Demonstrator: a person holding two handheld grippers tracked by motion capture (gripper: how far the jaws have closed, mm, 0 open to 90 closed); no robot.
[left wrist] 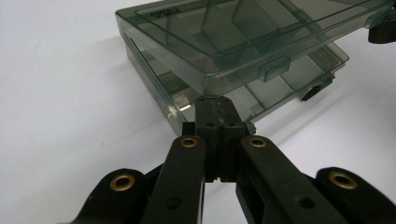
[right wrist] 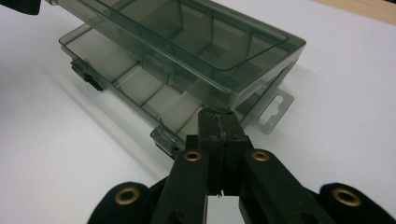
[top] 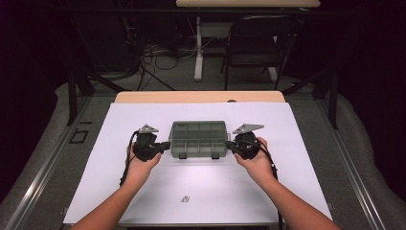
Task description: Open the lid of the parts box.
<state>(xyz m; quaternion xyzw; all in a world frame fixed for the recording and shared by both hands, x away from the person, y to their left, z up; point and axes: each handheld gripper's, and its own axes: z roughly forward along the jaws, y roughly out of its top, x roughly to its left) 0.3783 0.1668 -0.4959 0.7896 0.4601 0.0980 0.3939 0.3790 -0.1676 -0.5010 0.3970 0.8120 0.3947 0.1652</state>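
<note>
Left gripper (left wrist: 219, 105): jaws fully closed, tips wedged under lid (left wrist: 243, 42) corner of smoky compartment box (top: 198, 139), holding nothing. Right gripper (right wrist: 218, 116): same, closed, tips under opposite lid corner. Lid propped ajar over tray (right wrist: 140, 88). Box mid-table on white sheet (top: 201, 187), between both hands.

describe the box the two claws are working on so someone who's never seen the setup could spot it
Start at the white sheet covering the table; near its middle, between the two hands, lies a flat smoky-grey see-through organiser box divided into small compartments. The shut left claw and shut right claw each sit under a front corner of its lid, which is propped partly open. It is the sheet's one translucent thing.
</note>
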